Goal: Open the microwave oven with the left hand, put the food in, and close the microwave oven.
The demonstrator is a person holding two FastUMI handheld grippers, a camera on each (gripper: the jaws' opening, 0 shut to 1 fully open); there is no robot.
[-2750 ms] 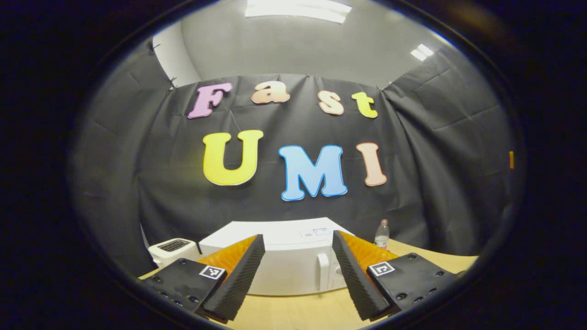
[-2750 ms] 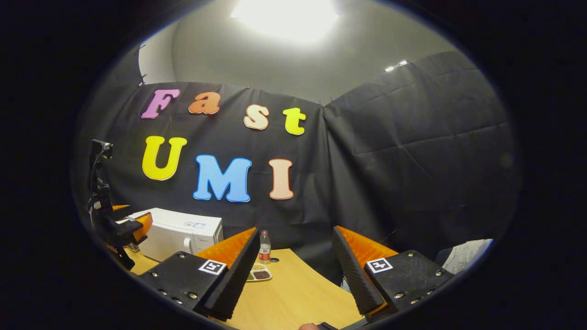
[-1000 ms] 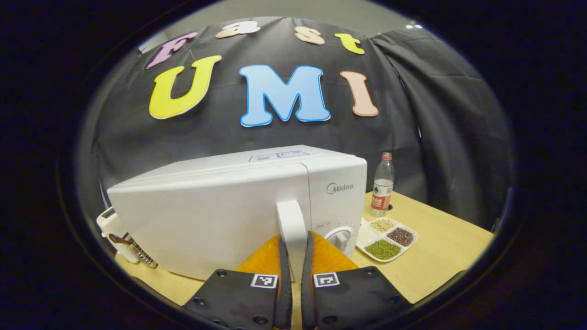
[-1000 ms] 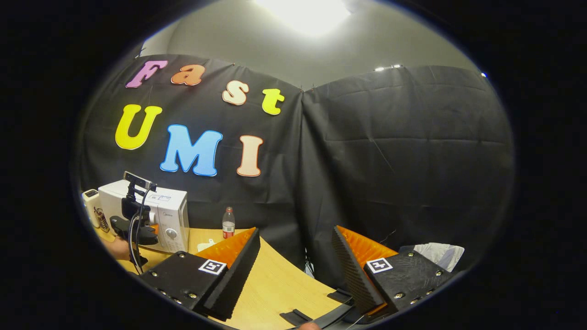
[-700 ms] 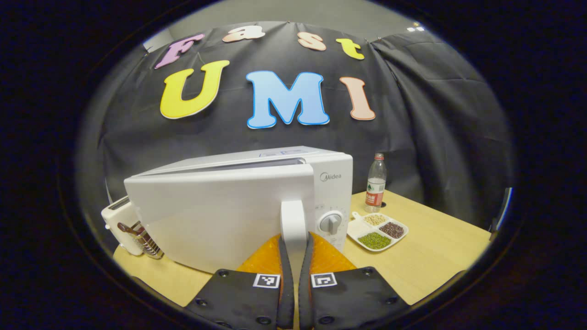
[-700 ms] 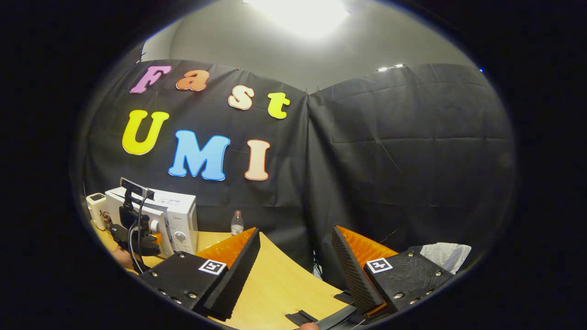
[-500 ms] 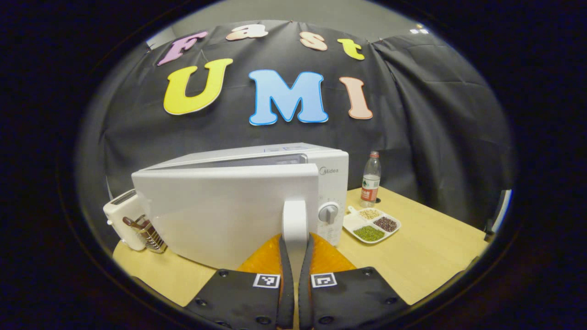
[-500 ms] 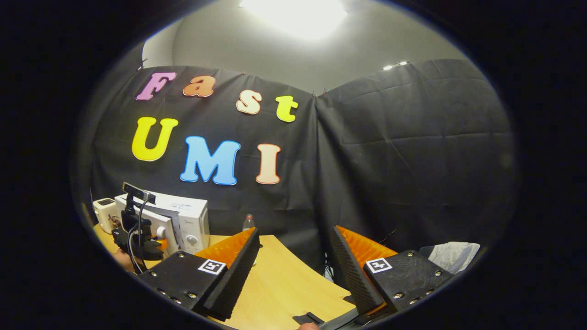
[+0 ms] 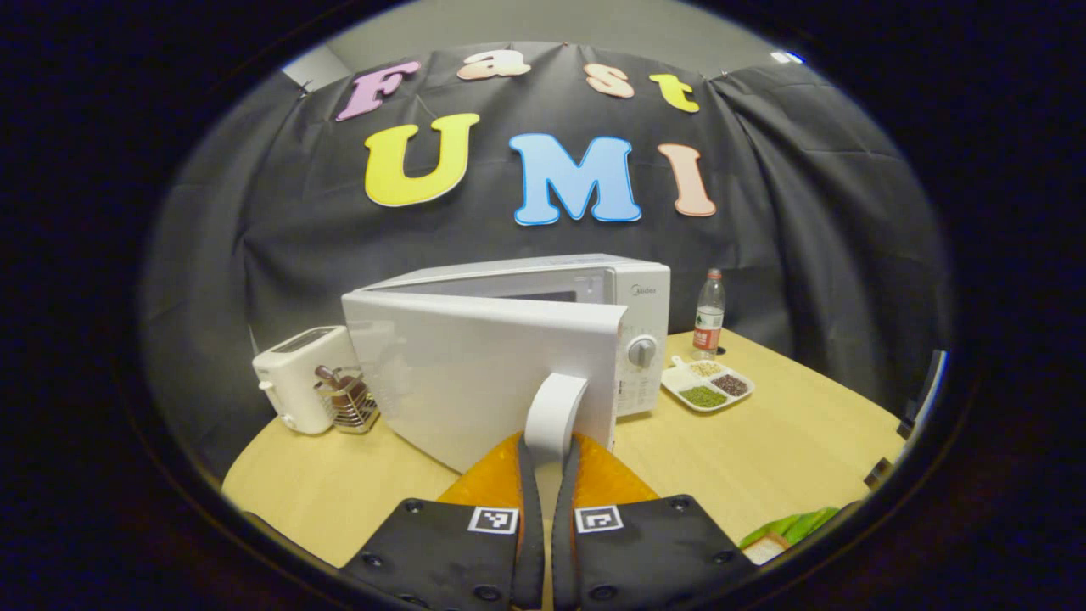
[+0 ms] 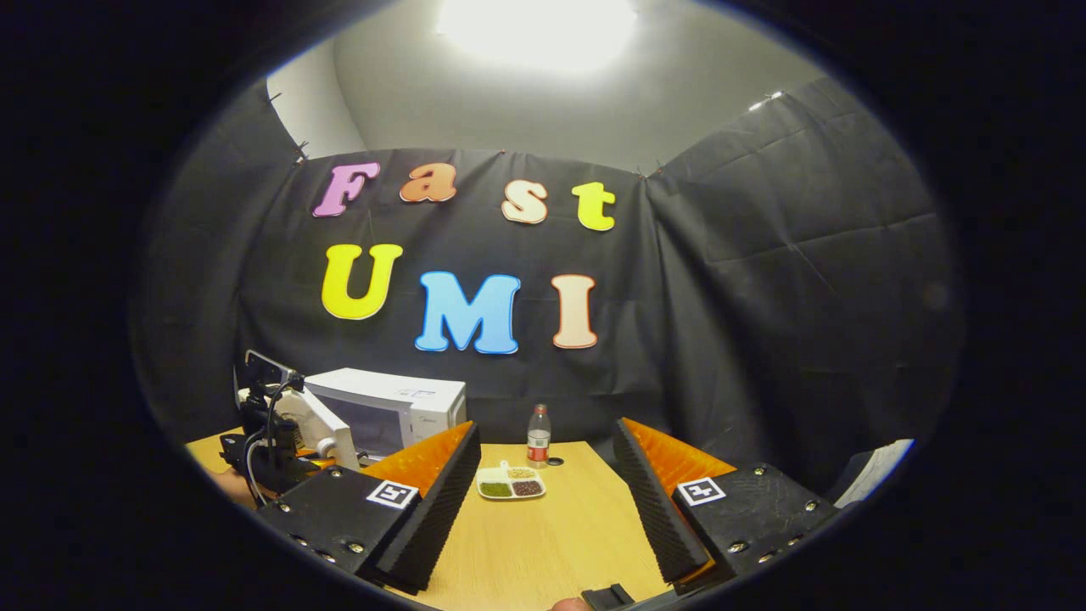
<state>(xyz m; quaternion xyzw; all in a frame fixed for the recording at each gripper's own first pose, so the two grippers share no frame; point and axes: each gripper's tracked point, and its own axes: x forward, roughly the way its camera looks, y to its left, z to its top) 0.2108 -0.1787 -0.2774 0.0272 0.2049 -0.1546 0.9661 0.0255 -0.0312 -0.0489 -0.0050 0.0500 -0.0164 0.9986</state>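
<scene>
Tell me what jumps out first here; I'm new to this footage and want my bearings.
The white microwave oven stands mid-table with its door swung partly open, the left tool clamped on the door handle. Right of it lie a divided dish of beans and a water bottle. The right tool is open above the wooden table.

1. My left gripper's fingers cover the foot of the white plastic door handle.
2. The swung-out white microwave door hides most of the oven cavity.
3. Something green is cut off at the left gripper view's lower right edge.
</scene>
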